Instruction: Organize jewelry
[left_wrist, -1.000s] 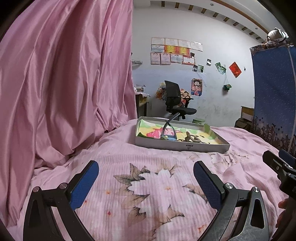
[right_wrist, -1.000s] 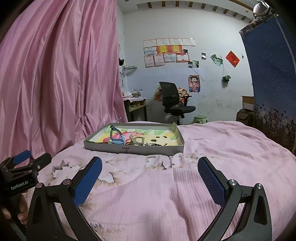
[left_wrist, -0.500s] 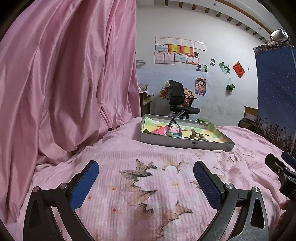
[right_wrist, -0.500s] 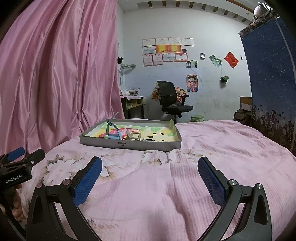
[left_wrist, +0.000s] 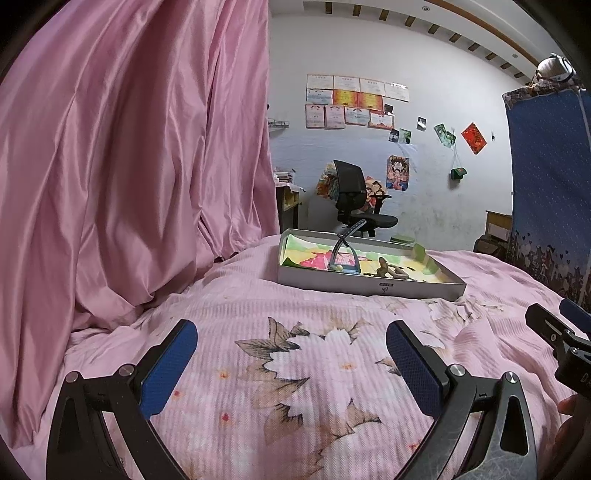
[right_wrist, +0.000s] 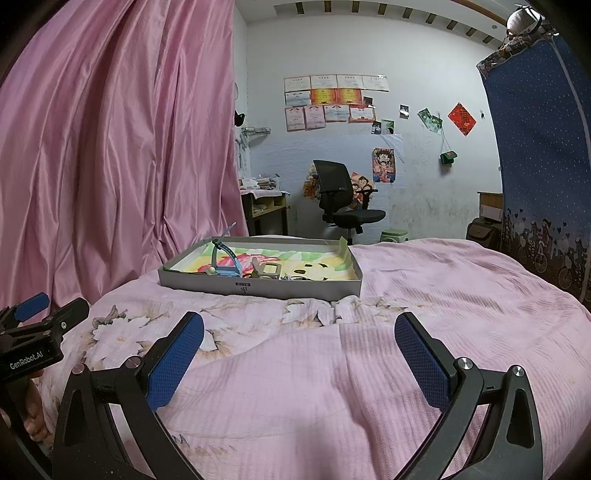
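Note:
A shallow grey tray (left_wrist: 369, 285) with a colourful lining lies on the pink floral bedspread (left_wrist: 314, 350). It also shows in the right wrist view (right_wrist: 258, 288). In it lie a blue watch (left_wrist: 341, 254) with its strap sticking up, a tan piece (left_wrist: 388, 269) and small dark items. The watch (right_wrist: 223, 264) and a pale buckle-like piece (right_wrist: 267, 269) show in the right view. My left gripper (left_wrist: 291, 354) is open and empty, well short of the tray. My right gripper (right_wrist: 299, 347) is open and empty, also short of it.
A pink satin curtain (left_wrist: 129, 166) hangs close on the left. A blue patterned cloth (right_wrist: 543, 166) hangs on the right. Beyond the bed stand a black office chair (right_wrist: 340, 199), a wooden desk (right_wrist: 264, 206) and a green stool (right_wrist: 395, 234).
Both views have drifted slightly: the tray sits a little higher and further right in the left view, lower in the right view. Both grippers stay open.

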